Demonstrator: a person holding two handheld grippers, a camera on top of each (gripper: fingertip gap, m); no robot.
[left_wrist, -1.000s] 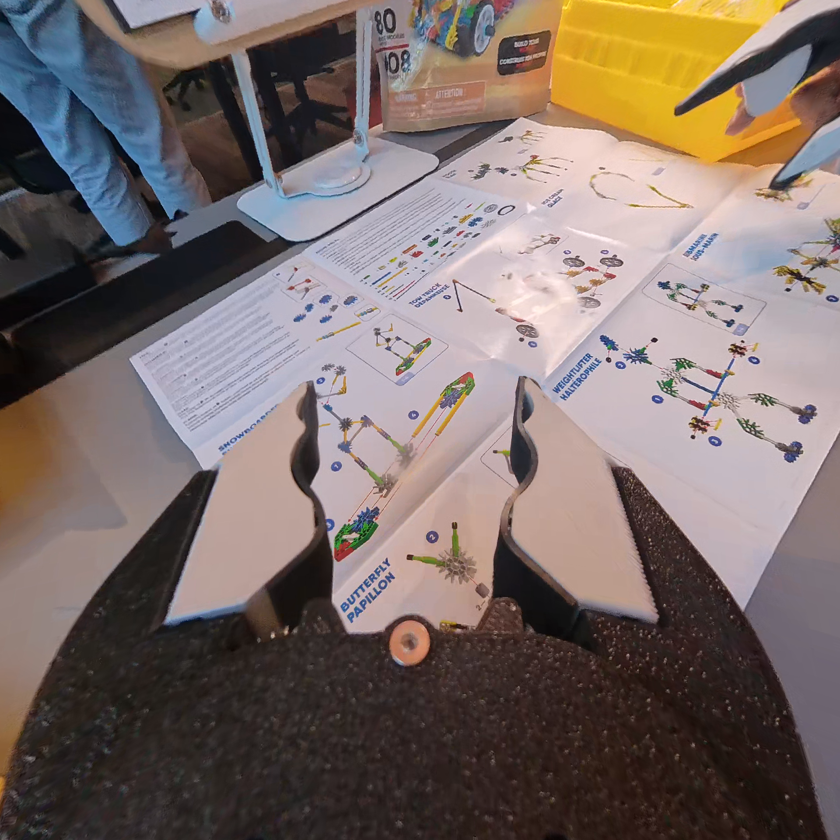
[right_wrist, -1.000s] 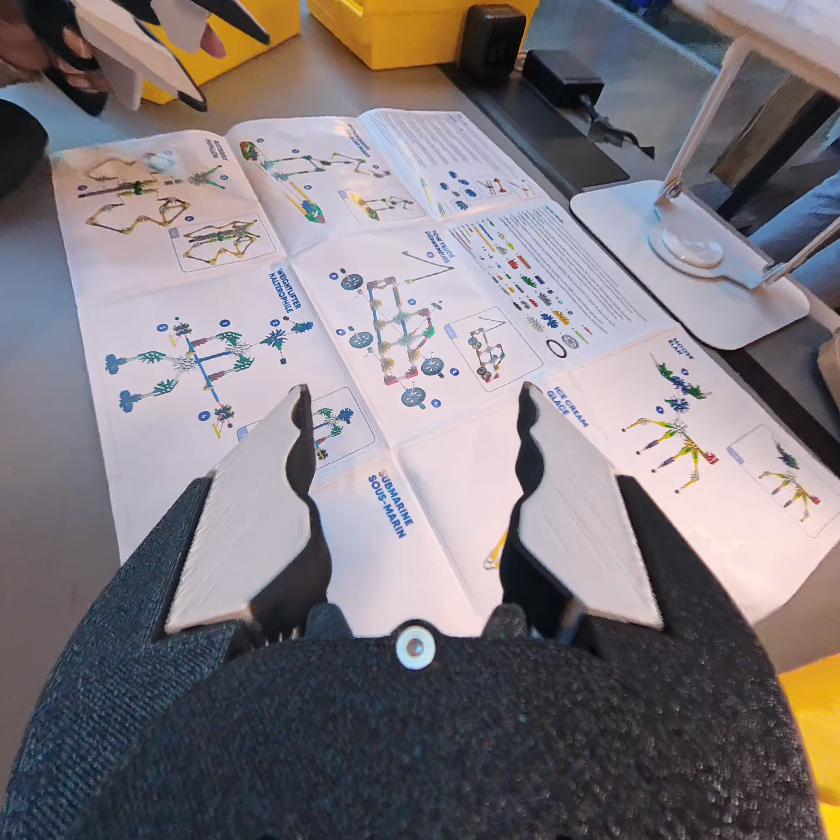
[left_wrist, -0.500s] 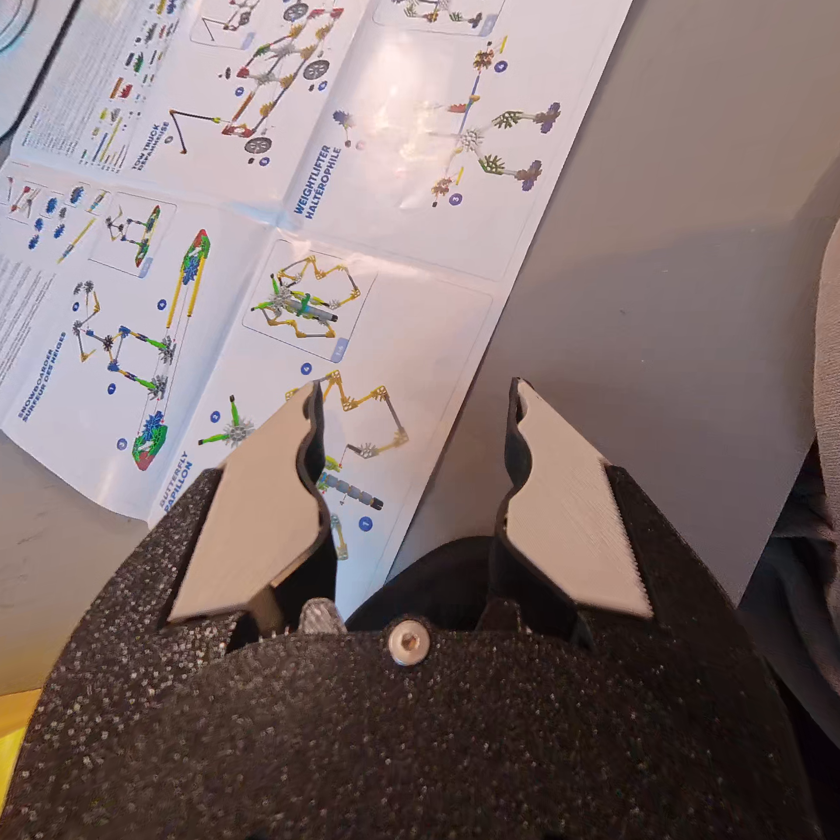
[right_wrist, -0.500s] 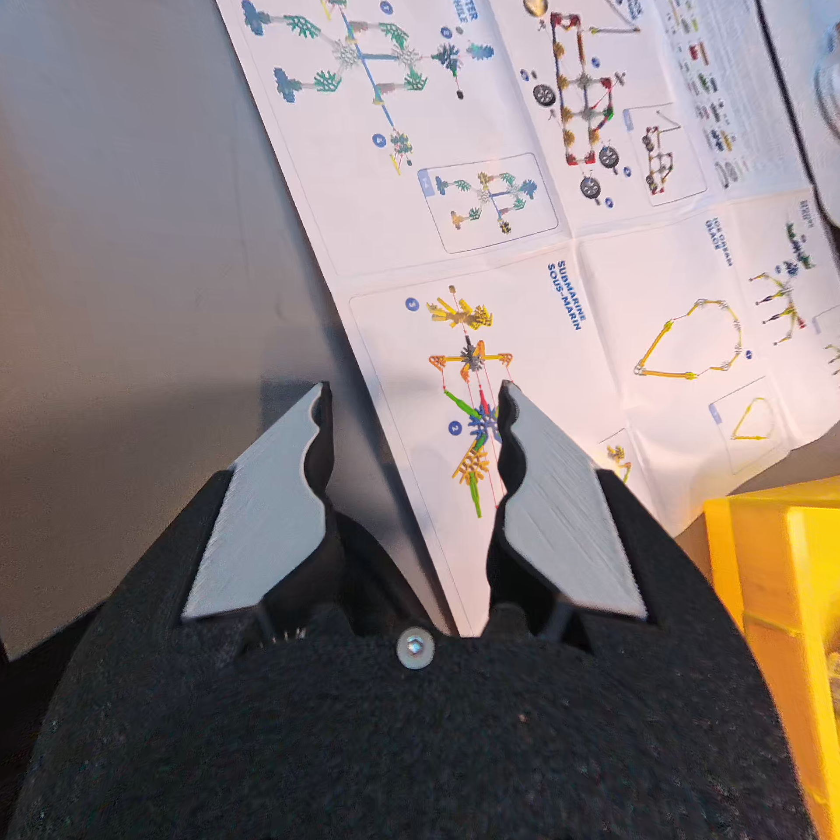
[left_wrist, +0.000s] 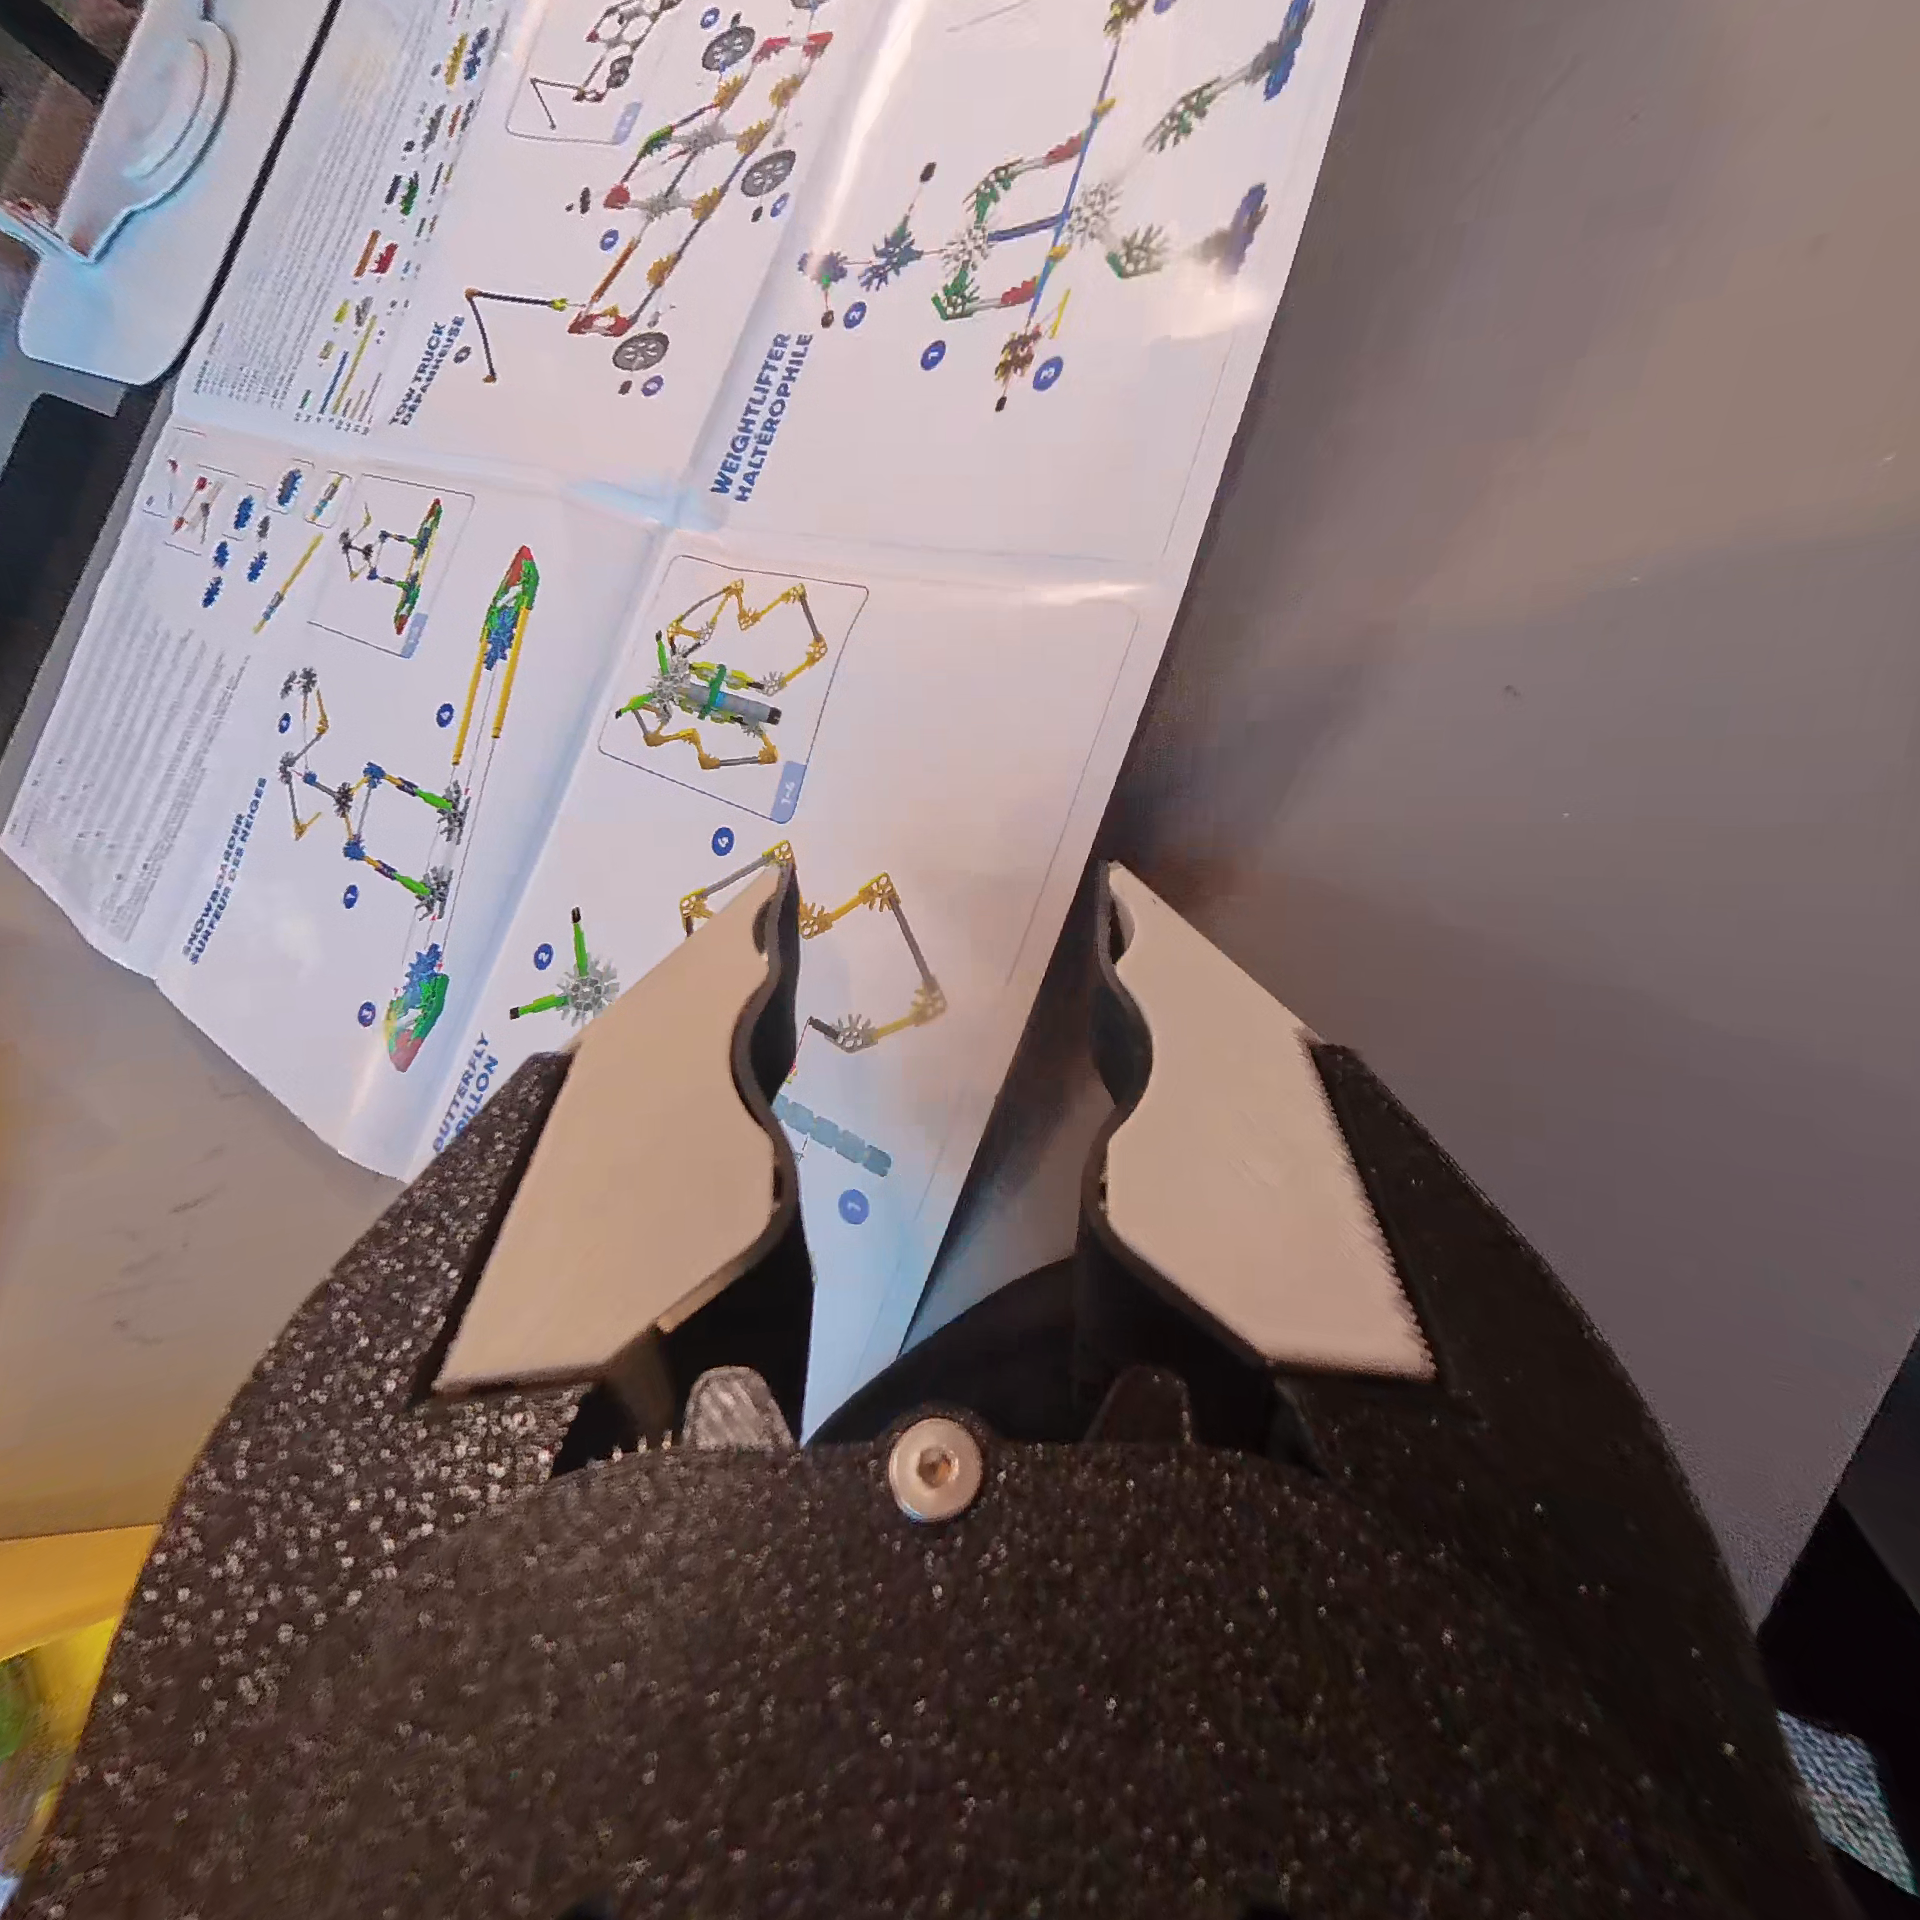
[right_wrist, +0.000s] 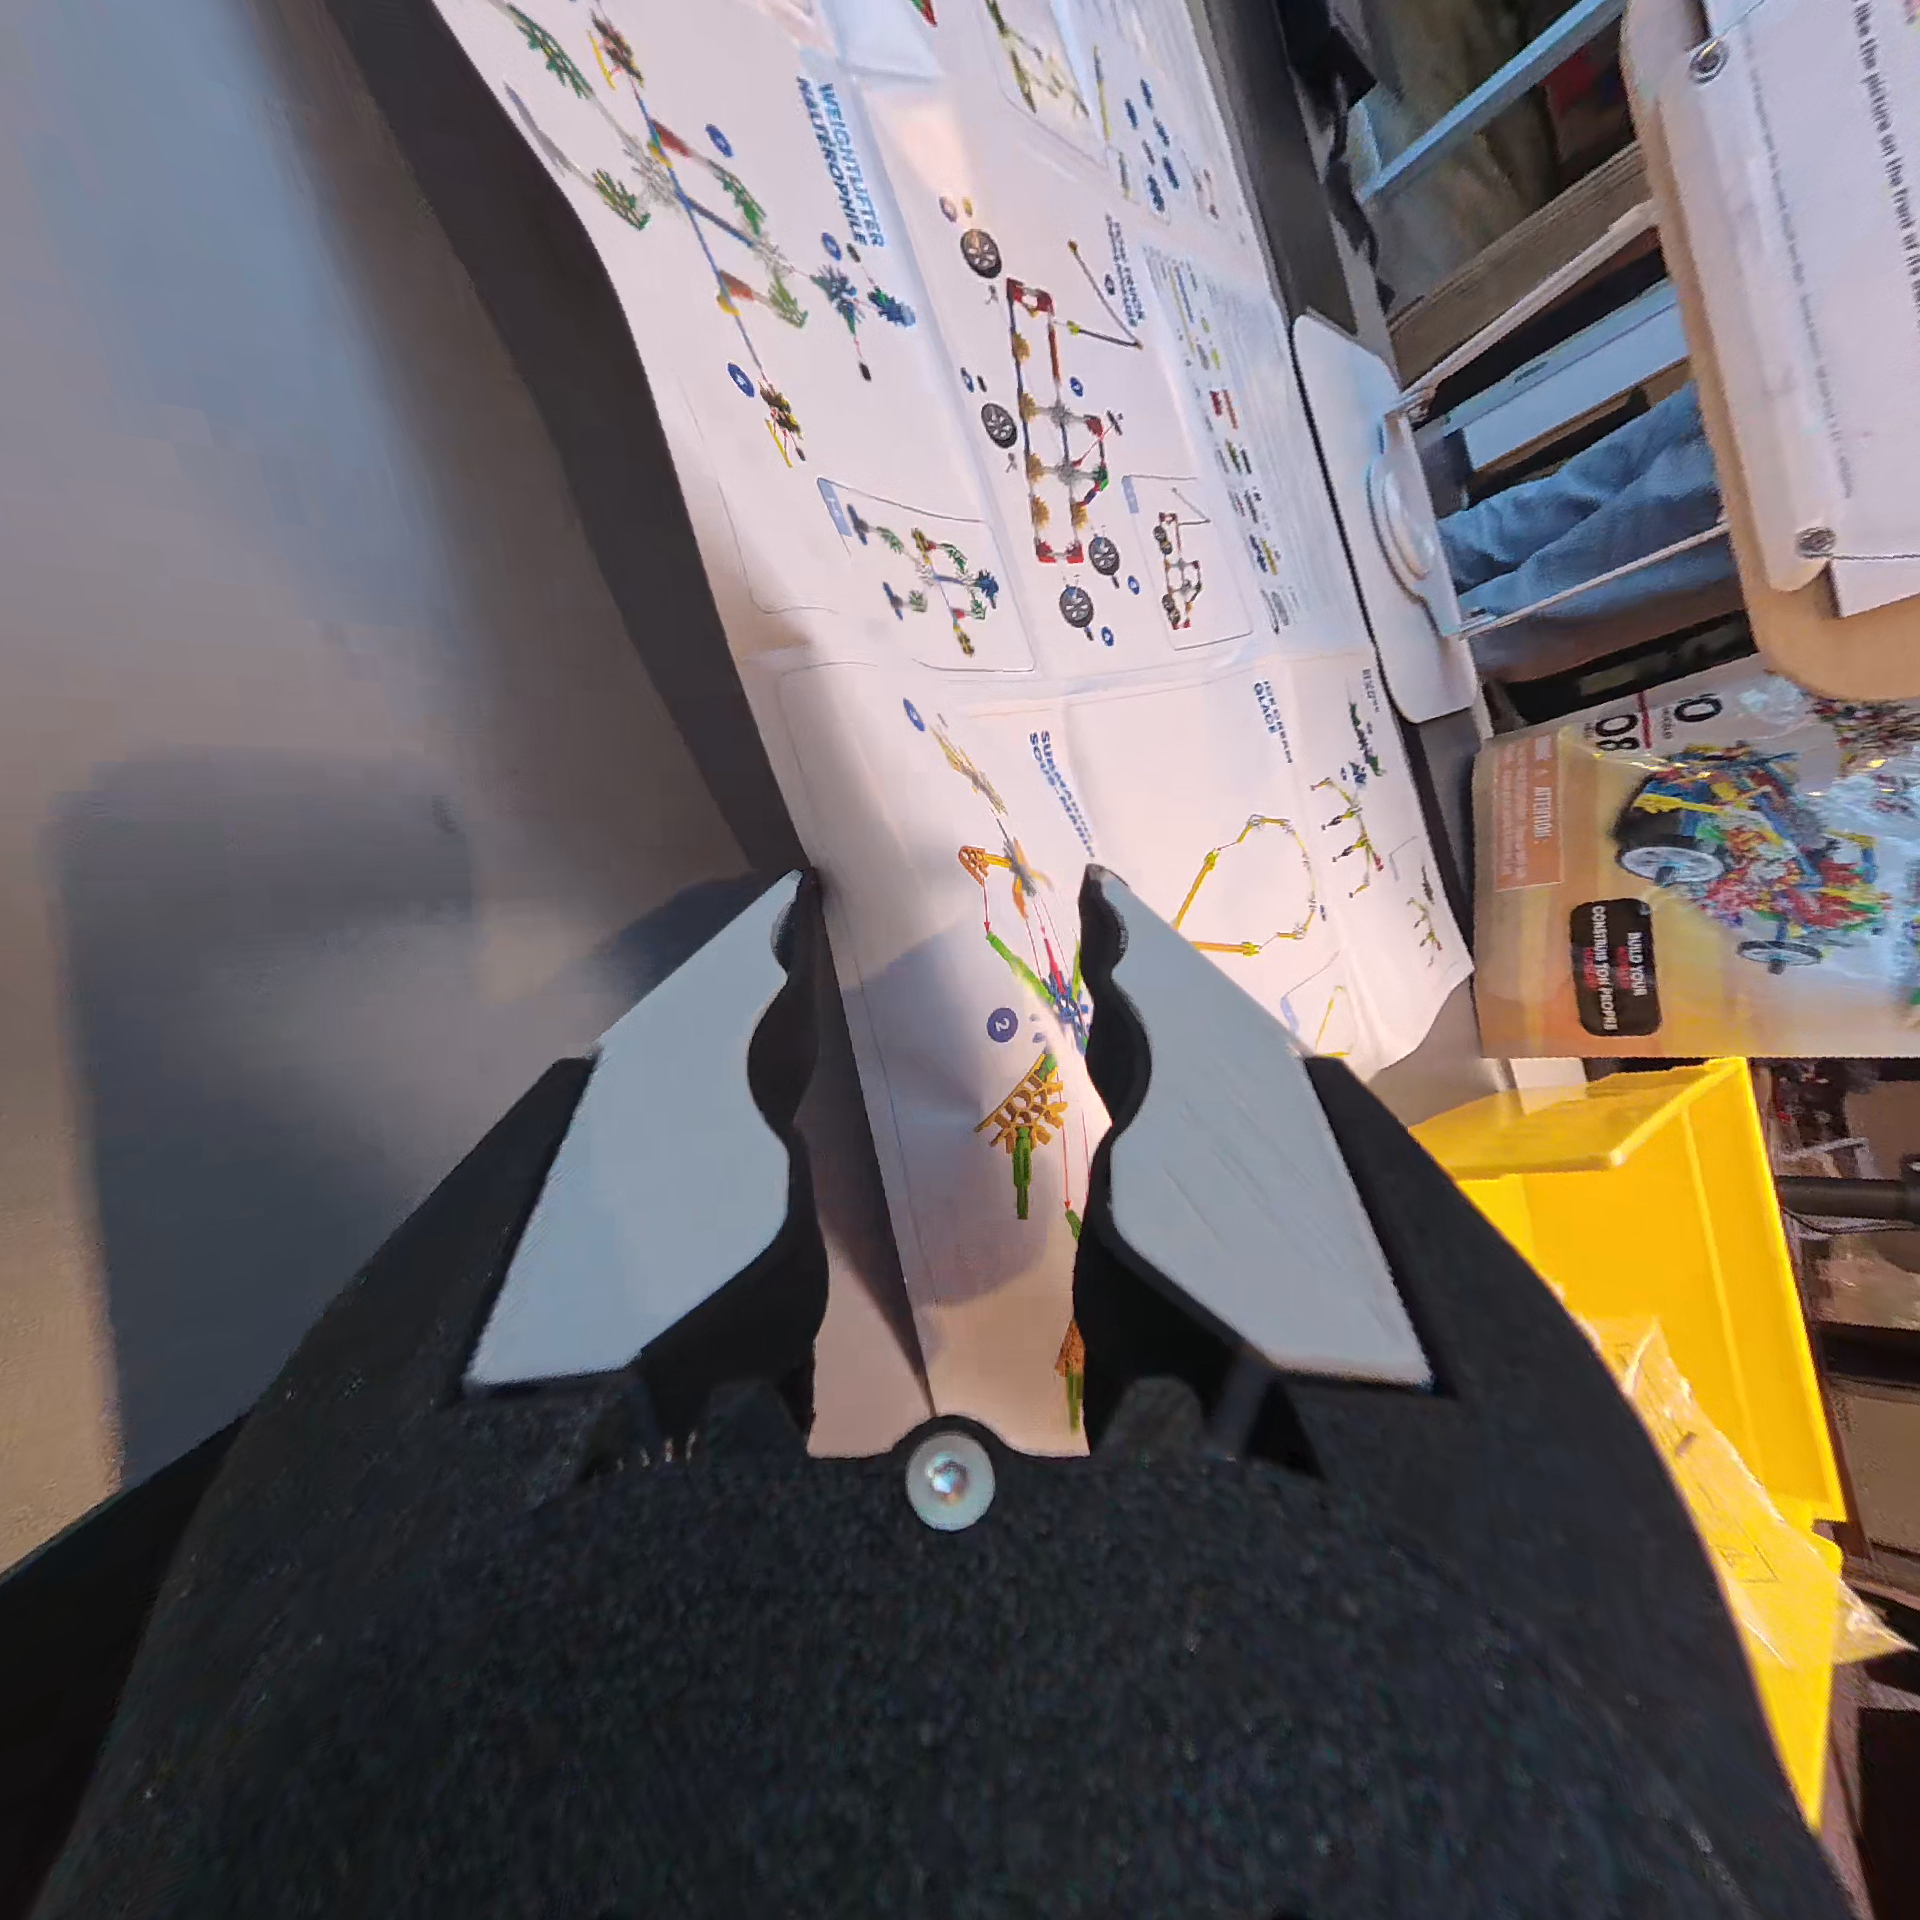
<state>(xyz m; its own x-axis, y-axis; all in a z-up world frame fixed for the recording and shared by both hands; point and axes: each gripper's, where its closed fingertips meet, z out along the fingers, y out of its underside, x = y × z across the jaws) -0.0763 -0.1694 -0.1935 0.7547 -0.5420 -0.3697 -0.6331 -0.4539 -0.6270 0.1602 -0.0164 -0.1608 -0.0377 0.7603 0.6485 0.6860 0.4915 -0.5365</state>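
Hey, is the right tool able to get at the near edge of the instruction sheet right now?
Probably yes: the right tool is open, and the instruction sheet edge already runs between its fingers, nothing blocking.

Left gripper (left_wrist: 945, 883) with jaws parted, a clear gap between its grey, wavy-edged fingers (left_wrist: 644, 1132), right gripper (right_wrist: 940, 883) likewise parted with a slightly narrower gap, both tipped steeply downward, black speckled bodies filling the lower views
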